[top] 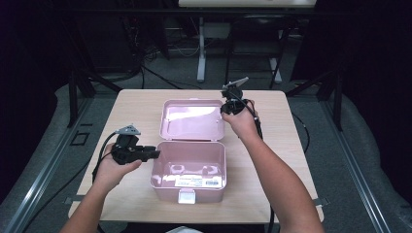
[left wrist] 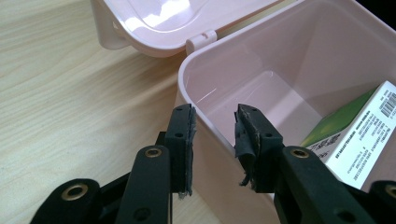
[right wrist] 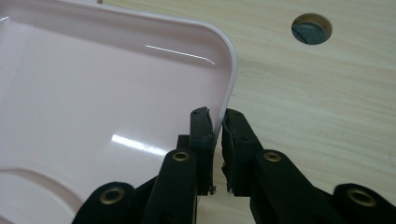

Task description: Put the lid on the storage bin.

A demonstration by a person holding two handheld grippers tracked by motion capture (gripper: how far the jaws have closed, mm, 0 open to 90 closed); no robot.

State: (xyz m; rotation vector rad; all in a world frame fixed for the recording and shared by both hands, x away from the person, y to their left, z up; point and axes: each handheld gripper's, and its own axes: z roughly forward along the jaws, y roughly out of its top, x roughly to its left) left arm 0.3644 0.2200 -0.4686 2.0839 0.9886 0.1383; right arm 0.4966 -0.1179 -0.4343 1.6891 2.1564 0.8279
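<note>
An open pink plastic box (top: 189, 190) stands near the table's front edge, and its hinged lid (top: 192, 121) lies back behind it. A white and green carton (top: 197, 180) with a barcode lies on the box's floor. My left gripper (top: 156, 154) is at the box's left wall. In the left gripper view the jaws (left wrist: 215, 116) straddle that wall of the box (left wrist: 289, 51), one outside and one inside, with a gap wider than the rim. My right gripper (top: 224, 109) is at the lid's right edge; its pads (right wrist: 217, 116) pinch the rim of the lid (right wrist: 93, 93).
The light wooden table (top: 136, 107) has bare room left and right of the box. A round cable hole (right wrist: 312, 28) sits in the tabletop beyond the lid's corner. Dark frame legs and cables stand on the floor behind the table.
</note>
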